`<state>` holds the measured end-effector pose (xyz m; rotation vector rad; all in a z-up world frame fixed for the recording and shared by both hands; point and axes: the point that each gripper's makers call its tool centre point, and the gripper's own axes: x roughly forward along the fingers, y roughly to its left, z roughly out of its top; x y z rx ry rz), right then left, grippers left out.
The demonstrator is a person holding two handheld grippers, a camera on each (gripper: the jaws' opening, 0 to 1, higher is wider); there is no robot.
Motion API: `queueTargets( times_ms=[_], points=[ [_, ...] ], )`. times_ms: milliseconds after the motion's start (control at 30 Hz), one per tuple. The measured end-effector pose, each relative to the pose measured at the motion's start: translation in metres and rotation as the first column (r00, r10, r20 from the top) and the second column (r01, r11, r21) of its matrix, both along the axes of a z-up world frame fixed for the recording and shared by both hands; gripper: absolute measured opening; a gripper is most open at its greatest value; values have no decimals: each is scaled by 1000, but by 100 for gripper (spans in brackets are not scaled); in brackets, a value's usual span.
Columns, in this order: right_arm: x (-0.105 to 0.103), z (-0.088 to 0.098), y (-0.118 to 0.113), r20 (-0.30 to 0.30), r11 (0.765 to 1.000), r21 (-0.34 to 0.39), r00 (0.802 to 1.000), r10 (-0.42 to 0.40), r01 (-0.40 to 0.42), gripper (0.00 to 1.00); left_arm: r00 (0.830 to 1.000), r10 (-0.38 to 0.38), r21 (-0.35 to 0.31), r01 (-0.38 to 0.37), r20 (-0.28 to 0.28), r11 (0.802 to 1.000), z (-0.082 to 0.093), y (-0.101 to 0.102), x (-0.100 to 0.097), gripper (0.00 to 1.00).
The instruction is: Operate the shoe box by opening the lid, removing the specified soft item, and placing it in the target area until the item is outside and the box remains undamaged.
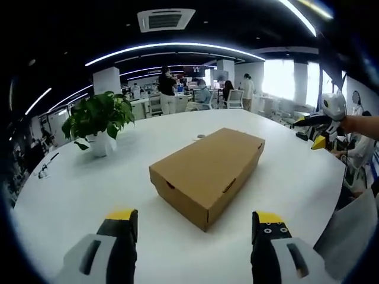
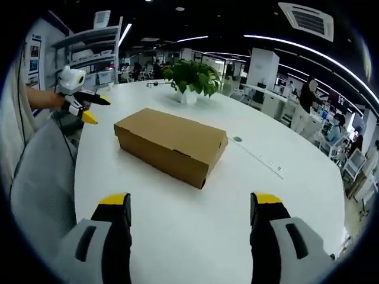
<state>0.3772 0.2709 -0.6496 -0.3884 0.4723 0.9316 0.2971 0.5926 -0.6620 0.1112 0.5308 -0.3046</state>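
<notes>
A brown cardboard shoe box (image 1: 207, 171) lies on the white table (image 1: 89, 189) with its lid down; whatever is inside is hidden. My left gripper (image 1: 195, 218) is open, its yellow-tipped jaws wide apart just short of the box's near corner. The right gripper (image 1: 311, 131) hangs in the air beyond the table's right edge, held by a hand. In the right gripper view the box (image 2: 172, 145) sits mid-table, ahead of my open right gripper (image 2: 190, 201), which holds nothing. The left gripper (image 2: 98, 110) shows at the far left, off the table's edge.
A potted green plant (image 1: 100, 121) (image 2: 190, 80) stands on the table behind the box. A grey chair back (image 2: 41, 177) is beside the table's edge. People (image 1: 167, 89) and desks fill the office behind. A small round port (image 2: 237, 139) sits in the tabletop.
</notes>
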Motion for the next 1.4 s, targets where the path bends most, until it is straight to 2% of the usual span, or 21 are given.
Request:
queueTargets(
  times_ms=[467, 767, 1067, 1400],
  points=[
    [35, -11, 17, -4, 998, -19, 998, 65, -65, 69, 999, 40, 10, -40, -26, 999, -19, -4, 17, 75],
    [53, -20, 35, -8, 994, -20, 994, 109, -109, 64, 998, 52, 15, -51, -25, 999, -23, -5, 29, 72],
    [66, -34, 52, -32, 990, -18, 990, 139, -139, 60, 997, 70, 14, -70, -35, 997, -30, -9, 34, 69],
    [75, -47, 65, -57, 982, -29, 982, 182, -184, 55, 997, 62, 11, -61, -55, 998, -41, -25, 40, 64]
  ],
)
